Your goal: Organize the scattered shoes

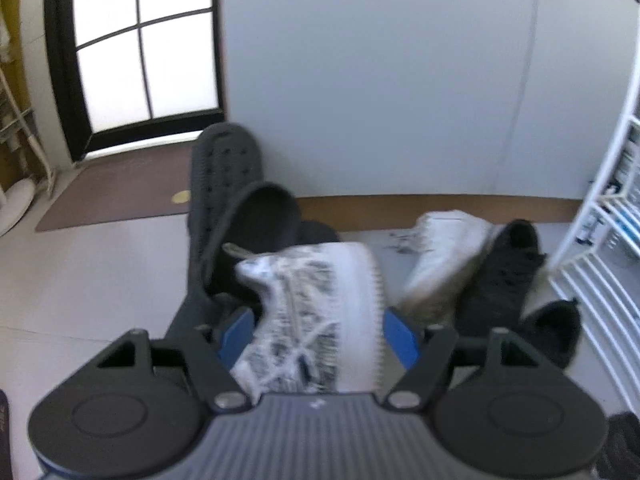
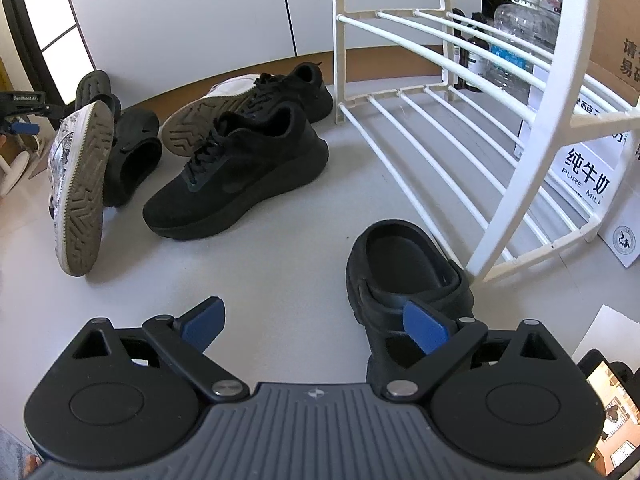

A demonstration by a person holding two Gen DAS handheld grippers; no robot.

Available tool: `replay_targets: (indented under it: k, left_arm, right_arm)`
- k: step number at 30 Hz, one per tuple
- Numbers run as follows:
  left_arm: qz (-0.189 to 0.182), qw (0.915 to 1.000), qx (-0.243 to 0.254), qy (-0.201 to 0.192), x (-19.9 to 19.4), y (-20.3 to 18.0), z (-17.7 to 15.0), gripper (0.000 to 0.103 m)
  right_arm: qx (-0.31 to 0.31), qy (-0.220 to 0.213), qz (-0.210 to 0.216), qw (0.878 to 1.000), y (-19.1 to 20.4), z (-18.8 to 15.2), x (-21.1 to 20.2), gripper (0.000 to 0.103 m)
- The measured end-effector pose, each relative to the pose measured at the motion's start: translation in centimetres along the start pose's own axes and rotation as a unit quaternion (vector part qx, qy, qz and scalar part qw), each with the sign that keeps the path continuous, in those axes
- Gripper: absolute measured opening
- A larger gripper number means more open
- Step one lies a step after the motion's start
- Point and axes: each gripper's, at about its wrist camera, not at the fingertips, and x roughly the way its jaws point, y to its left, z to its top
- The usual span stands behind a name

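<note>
My left gripper (image 1: 320, 332) is shut on a white sneaker with a grey pattern (image 1: 316, 304), holding it tilted off the floor. Its tan sole (image 2: 84, 184) shows in the right wrist view. My right gripper (image 2: 316, 324) stands open low over the grey floor. One blue pad overlaps the strap of a black clog (image 2: 400, 276), which sits at the foot of the white shoe rack (image 2: 440, 132). A black sneaker (image 2: 240, 176) stands upright mid-floor. Behind it, a white sneaker (image 2: 212, 116) lies on its side beside a second black sneaker (image 2: 304, 84). More black clogs (image 2: 132, 160) lie by the wall.
The rack's white bars (image 1: 600, 240) fill the right side, with bottles (image 2: 516, 40) and cartons (image 2: 588, 172) behind them. A phone (image 2: 608, 400) and a sheet of paper lie at the lower right. A brown mat (image 1: 116, 196) lies before a glass door on the left.
</note>
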Motion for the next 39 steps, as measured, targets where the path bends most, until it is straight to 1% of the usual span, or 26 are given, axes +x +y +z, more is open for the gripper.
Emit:
replay_targets:
  k: [3,4,8,10,11,13,16,19,21,24,26,33,35,37,39]
  left_arm:
    - [0.022,0.9994,0.015,0.022,1.5,0.8,-0.4,0.074]
    - [0.023,0.9993,0.014,0.027,2.0,1.1,-0.7,0.076]
    - [0.001,0.9996,-0.003,0.028,2.4,2.0,-1.4,0.082]
    - [-0.010,0.9994,-0.012,0.032,2.7,2.3,-1.8,0.087]
    - [-0.016,0.9992,-0.016,0.033,2.9,2.4,-2.0,0.088]
    - [-0.028,0.9986,-0.025,0.037,3.3,2.7,-2.4,0.095]
    - [-0.053,0.9965,-0.053,0.039,4.0,3.2,-3.0,0.101]
    - [-0.070,0.9940,-0.071,0.045,4.6,3.2,-3.4,0.103]
    - [-0.085,0.9932,-0.056,0.056,5.1,2.2,-3.7,0.103]
    - [-0.096,0.9940,-0.020,0.049,5.2,0.8,-3.9,0.103]
    - [-0.102,0.9935,-0.011,0.049,5.6,0.0,-4.0,0.103]
    - [-0.112,0.9921,0.035,0.043,5.4,-2.7,-4.9,0.103]
    - [-0.109,0.9923,0.035,0.046,5.3,-3.2,-5.3,0.103]
    - [-0.104,0.9931,0.035,0.040,5.2,-3.4,-5.6,0.103]
    - [-0.109,0.9932,0.023,0.032,5.0,-3.1,-5.7,0.102]
  right_arm:
    - [-0.001,0.002,-0.002,1.000,0.1,-0.1,0.0,0.099]
    - [-0.002,0.002,-0.003,1.000,0.2,-0.1,0.1,0.099]
    - [-0.008,0.007,-0.004,1.000,0.6,-0.2,0.3,0.099]
    - [-0.011,0.009,-0.004,1.000,0.8,-0.2,0.4,0.099]
    - [-0.011,0.010,-0.004,1.000,0.9,-0.2,0.5,0.099]
    - [-0.013,0.013,-0.005,1.000,0.9,-0.2,0.6,0.099]
    - [-0.017,0.015,-0.004,1.000,1.1,-0.2,0.7,0.099]
    - [-0.017,0.016,-0.005,1.000,1.1,-0.3,0.7,0.099]
    - [-0.016,0.018,-0.006,1.000,0.9,-0.4,0.7,0.099]
    - [-0.012,0.021,-0.007,1.000,0.7,-0.6,0.7,0.099]
    - [-0.010,0.023,-0.008,1.000,0.5,-0.7,0.8,0.099]
    - [-0.009,0.025,-0.004,1.000,0.4,-1.1,0.5,0.099]
    - [-0.009,0.026,-0.003,1.000,0.3,-1.2,0.5,0.099]
    - [-0.009,0.027,-0.004,1.000,0.2,-1.3,0.4,0.099]
    - [-0.008,0.028,-0.005,1.000,0.0,-1.4,0.4,0.099]
